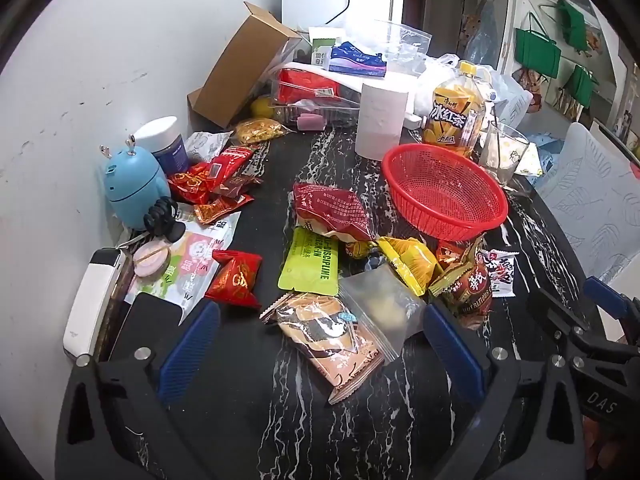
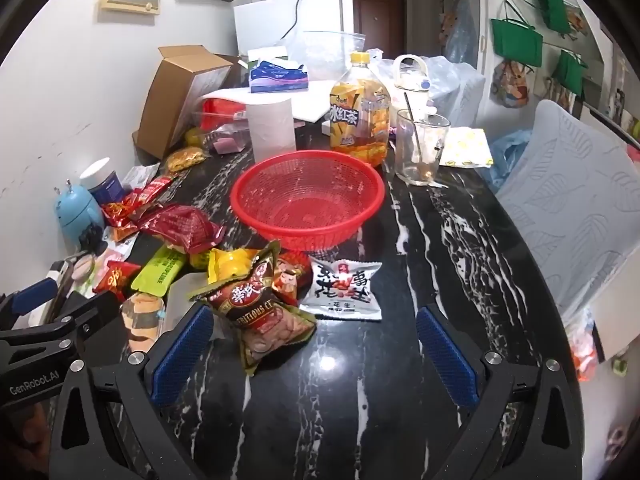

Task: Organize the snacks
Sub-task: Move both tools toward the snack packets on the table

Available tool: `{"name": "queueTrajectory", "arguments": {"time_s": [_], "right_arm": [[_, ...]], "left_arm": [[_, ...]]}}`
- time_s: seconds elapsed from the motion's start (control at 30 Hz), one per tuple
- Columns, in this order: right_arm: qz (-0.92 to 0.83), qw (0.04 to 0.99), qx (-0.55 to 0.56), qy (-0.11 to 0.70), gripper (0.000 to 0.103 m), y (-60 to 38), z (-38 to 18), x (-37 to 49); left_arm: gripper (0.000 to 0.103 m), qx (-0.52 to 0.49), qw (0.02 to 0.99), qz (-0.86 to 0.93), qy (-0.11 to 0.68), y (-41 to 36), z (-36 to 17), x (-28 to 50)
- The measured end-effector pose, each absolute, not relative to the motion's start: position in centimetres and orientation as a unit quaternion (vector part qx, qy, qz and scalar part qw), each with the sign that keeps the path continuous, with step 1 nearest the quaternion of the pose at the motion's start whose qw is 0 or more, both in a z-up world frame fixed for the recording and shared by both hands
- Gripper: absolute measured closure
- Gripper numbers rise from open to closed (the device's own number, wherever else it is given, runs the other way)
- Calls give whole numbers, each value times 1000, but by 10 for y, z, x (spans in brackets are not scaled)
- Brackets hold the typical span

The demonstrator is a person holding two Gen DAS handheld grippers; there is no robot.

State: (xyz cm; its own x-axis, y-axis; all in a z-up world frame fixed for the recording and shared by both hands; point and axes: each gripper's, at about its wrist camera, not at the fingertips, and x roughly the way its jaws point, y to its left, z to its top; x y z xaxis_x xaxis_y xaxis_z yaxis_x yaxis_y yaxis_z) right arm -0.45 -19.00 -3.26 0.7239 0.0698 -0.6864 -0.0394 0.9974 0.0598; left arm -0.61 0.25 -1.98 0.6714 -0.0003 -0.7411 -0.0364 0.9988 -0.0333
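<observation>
Snack packets lie scattered at the centre and left of both views on the black marbled table (image 2: 420, 240), and the red basket (image 2: 308, 200) above them holds nothing. The left gripper (image 1: 320, 356) and right gripper (image 2: 316, 344) both stand wide open and hold nothing. The striped biscuit pack (image 1: 332, 340) overlaps a clear bag (image 1: 384, 304), so a grab may drag both. The glass (image 2: 420, 148) beside the basket could be knocked over.

Bright, even indoor light; ceiling glare glints off the glossy table (image 2: 328, 362); fisheye bends the edges, corners vignette black, detail slightly soft.
</observation>
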Motion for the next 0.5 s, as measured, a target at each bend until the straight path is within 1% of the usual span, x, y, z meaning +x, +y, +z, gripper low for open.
{"name": "queueTrajectory", "arguments": {"time_s": [0.5], "right_arm": [[27, 929, 19, 369, 0, -192, -32, -5]], "left_arm": [[0, -19, 915, 9, 404, -1, -17, -6]]}}
